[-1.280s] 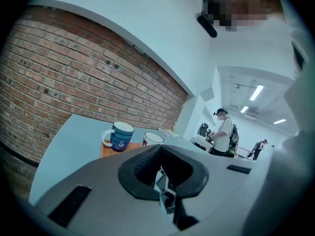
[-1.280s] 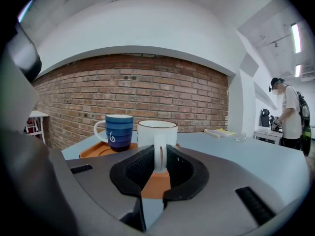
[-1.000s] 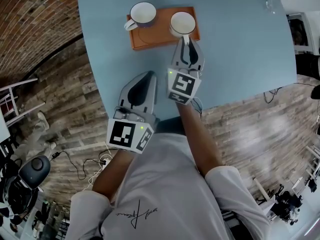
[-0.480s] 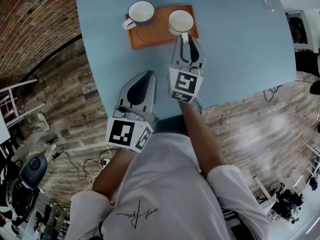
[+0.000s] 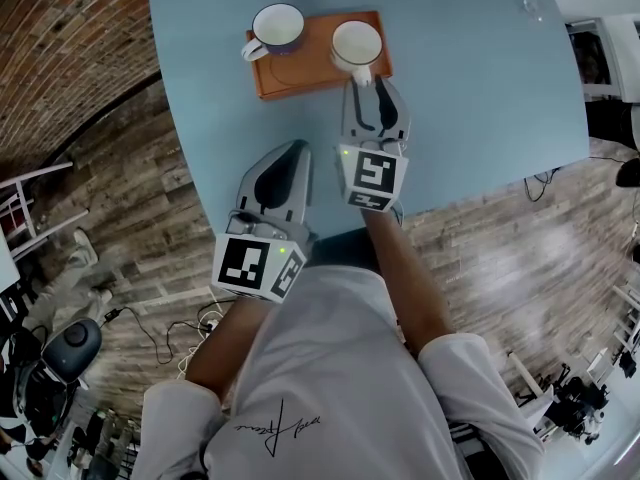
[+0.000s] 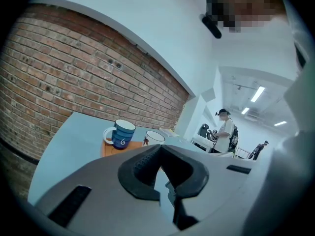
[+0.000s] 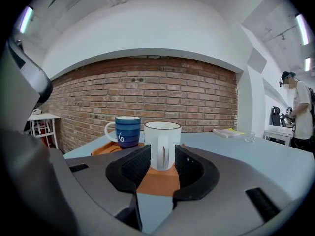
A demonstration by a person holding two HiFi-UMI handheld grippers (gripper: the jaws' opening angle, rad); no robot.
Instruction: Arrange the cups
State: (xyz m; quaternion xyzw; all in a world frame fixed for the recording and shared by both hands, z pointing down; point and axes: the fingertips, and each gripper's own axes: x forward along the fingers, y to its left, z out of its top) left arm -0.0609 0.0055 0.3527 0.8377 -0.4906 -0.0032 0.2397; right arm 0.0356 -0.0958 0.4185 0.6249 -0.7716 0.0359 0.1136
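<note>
Now, white cup (image 5: pixel 356 42) handle free between just-opening right gripper (image 5: pixel 368 86) jaws; left gripper (image 5: pixel 298 150) clenched.

Left gripper (image 5: pixel 297 151) shut, nearer body; right gripper (image 5: pixel 368 88) ahead, jaws just opened, clear either side of cup (image 7: pixel 162 132) handle.

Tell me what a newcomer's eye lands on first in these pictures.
The orange tray on the pale blue table, carrying a blue mug at its left and a white mug at its right. Next, the right gripper: its jaws have just been opening and stand apart either side of the white mug's handle, while the left gripper sits shut, nearer the person.
</note>
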